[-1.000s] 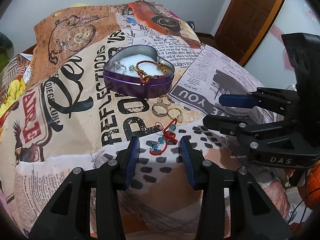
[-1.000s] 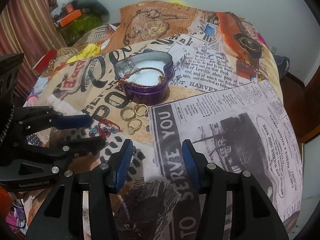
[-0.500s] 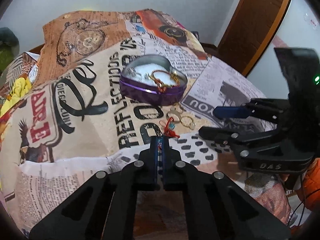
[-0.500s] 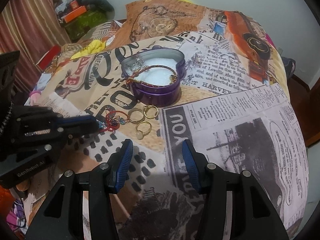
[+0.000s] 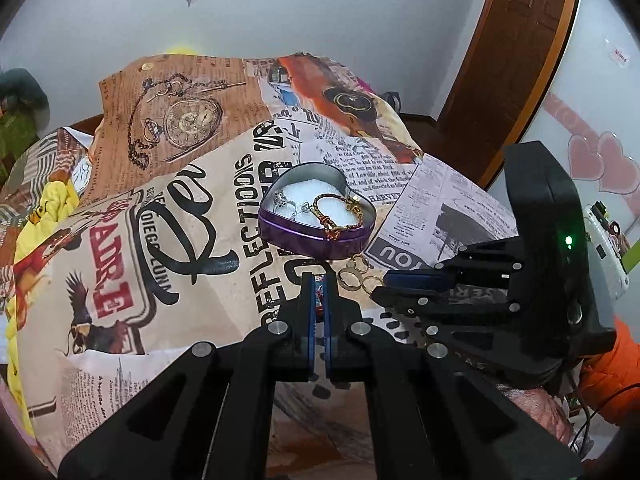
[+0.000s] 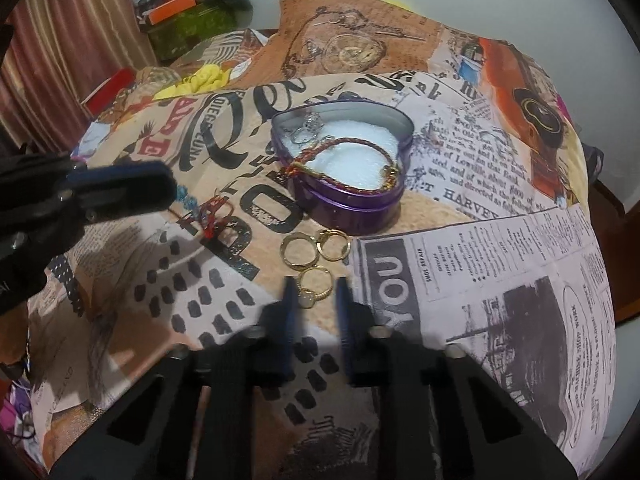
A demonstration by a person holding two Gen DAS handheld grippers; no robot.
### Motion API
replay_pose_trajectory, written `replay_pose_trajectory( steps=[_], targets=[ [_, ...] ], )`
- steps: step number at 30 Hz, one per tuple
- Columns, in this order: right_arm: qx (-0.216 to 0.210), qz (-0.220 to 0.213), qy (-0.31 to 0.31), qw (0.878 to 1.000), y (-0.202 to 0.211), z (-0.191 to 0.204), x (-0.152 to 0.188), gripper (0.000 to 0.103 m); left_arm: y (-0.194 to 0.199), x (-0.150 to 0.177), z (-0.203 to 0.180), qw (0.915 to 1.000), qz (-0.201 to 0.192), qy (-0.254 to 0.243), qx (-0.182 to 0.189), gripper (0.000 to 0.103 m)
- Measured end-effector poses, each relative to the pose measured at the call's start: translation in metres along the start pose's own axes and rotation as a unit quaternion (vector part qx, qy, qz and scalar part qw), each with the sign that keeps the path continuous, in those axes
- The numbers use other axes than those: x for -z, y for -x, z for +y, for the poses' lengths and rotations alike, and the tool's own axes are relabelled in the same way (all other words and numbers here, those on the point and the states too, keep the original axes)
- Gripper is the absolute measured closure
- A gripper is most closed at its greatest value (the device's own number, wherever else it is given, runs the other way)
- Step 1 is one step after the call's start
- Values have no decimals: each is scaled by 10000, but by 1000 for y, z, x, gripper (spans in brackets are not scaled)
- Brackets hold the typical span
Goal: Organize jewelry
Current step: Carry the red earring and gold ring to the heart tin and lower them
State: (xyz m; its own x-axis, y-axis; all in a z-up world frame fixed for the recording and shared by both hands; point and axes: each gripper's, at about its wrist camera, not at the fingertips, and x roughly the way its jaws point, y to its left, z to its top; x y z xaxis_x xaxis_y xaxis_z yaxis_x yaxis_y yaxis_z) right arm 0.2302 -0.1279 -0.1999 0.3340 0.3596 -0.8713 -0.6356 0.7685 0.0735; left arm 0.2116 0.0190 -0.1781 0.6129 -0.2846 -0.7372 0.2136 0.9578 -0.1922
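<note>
A purple heart-shaped tin (image 5: 316, 236) (image 6: 352, 204) sits open on the printed cloth, holding a braided bracelet (image 6: 344, 160) and silver pieces (image 6: 310, 128). My left gripper (image 5: 319, 284) (image 6: 172, 192) is shut on a red beaded string bracelet (image 6: 212, 216) and holds it lifted, just left of the tin. Three gold rings (image 6: 316, 258) (image 5: 356, 276) lie on the cloth in front of the tin. My right gripper (image 6: 314, 292) (image 5: 380, 286) has its jaws narrowed on either side of the nearest ring, blurred by motion.
The cloth drapes over a rounded table (image 6: 520, 280). A green box and clutter (image 6: 188, 12) stand far left by a curtain. A wooden door (image 5: 516, 52) is at the right behind the table. A white device (image 5: 604, 256) sits at the right edge.
My left gripper closed on the red beaded bracelet and lifted it off the cloth toward the tin. My right gripper moved forward to the nearest gold ring and its jaws narrowed.
</note>
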Motion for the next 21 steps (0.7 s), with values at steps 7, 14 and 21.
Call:
replay_pose_trajectory(
  steps=[7, 14, 21],
  targets=[
    [23, -85, -118, 9999, 8, -4, 3, 96, 5, -4, -1, 10000, -64, 0, -57, 101],
    [59, -297, -291, 9991, 24, -11, 1, 96, 19, -12, -4, 9996, -244, -21, -131, 102],
    [74, -701, -472, 9964, 51, -18, -5, 96, 31, -21, -6, 9988, -452, 9, -182, 101]
  ],
)
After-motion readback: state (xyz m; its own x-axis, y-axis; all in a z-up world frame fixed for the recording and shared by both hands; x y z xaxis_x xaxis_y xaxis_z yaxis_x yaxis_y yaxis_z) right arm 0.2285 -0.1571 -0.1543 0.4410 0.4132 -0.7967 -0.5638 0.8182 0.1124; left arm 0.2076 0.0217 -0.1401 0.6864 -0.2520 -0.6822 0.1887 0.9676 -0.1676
